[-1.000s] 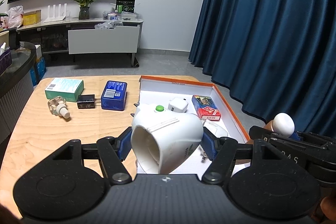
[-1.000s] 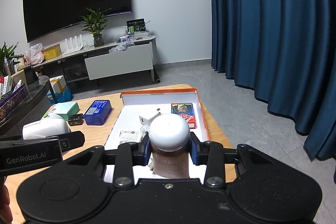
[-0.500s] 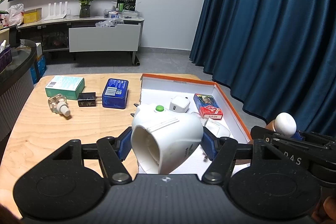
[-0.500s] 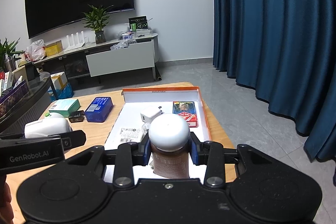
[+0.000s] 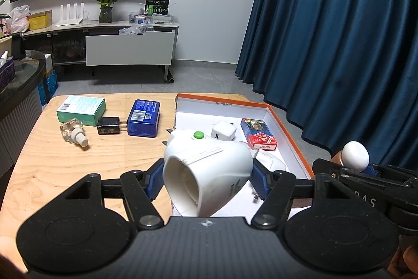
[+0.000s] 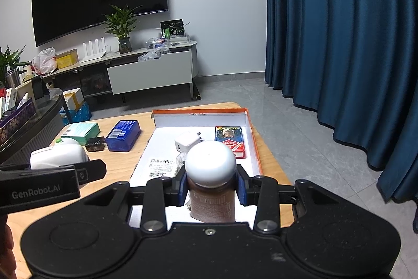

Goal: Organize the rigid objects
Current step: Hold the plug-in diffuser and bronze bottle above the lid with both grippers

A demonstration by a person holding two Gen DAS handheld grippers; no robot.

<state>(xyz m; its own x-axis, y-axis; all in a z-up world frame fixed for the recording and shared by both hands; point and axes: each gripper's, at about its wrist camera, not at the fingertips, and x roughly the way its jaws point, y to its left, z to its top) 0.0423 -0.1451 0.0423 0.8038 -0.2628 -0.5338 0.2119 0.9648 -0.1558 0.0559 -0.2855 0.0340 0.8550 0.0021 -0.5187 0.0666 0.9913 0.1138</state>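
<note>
My left gripper (image 5: 206, 179) is shut on a white plug-in device with a green button (image 5: 209, 169), held above the near left corner of the orange-rimmed white box (image 5: 290, 132). My right gripper (image 6: 211, 187) is shut on a brown bottle with a round white cap (image 6: 211, 184), held over the near end of the same box (image 6: 252, 137). In the box lie a white charger cube (image 5: 224, 131), a red and blue card pack (image 5: 258, 134) and another white item (image 5: 269, 161), partly hidden.
On the wooden table (image 5: 52, 161) left of the box lie a blue case (image 5: 143, 118), a black charger (image 5: 109, 125), a teal box (image 5: 81, 109) and a small glass bottle (image 5: 73, 132). Blue curtains hang to the right; a dark side table stands left.
Both grippers have risen and drawn back slightly with their objects still held. The things on the table and in the box have not moved.
</note>
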